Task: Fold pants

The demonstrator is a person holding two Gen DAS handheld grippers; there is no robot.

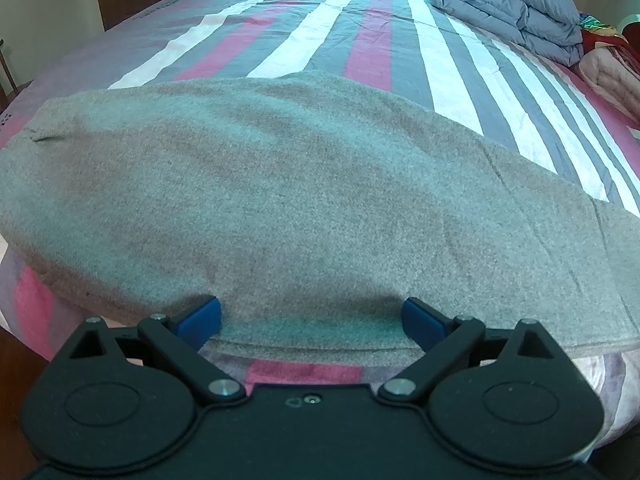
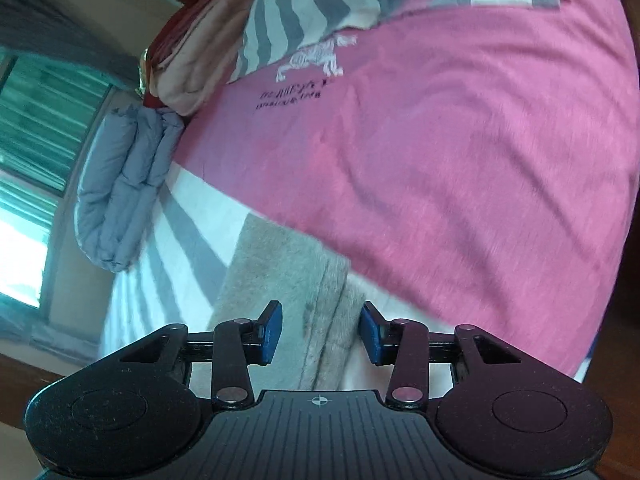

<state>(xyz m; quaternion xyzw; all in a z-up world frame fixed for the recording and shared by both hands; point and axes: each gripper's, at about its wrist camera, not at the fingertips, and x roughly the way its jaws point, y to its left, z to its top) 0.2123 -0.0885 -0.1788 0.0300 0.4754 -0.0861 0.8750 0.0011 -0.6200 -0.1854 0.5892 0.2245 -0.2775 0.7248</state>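
While both hand-held grippers point down at the bed, the contents stand as follows.

Item one: grey pants [image 1: 304, 200], fleece-like fabric, lying flat across the near part of the bed in the left wrist view, spread from the left edge of the picture to the right. The near edge lies along the edge of the mattress. In the right wrist view a narrow folded or hemmed end of the same grey fabric [image 2: 296, 280] shows, with seam lines running along it.

Item two: left gripper [image 1: 312, 320], jaws spread wide, blue pads [image 1: 200, 320] apart on either side of the near edge of the pants. The fabric lies between them; neither pad presses on it.

Item three: right gripper [image 2: 320, 334], jaws parted partway, blue pads [image 2: 272, 332] standing just off either side of the grey strip. The strip runs between them with a gap visible on each side, so nothing is gripped. This view is tilted and somewhat blurred.

Item four: bedsheet [image 1: 360, 52], striped in grey, white and pink, covering the mattress under the pants. A broad pink panel with a white animal emblem [image 2: 316, 60] and small dark lettering beneath fills much of the right wrist view.

Item five: blue-grey quilt [image 1: 508, 8], folded into a thick bundle at the far right of the bed.

Item six: pale pink and red bedding [image 1: 608, 68], stacked just beside the quilt.

Item seven: window [image 2: 28, 160] with light coming through, beyond the quilt in the right wrist view.
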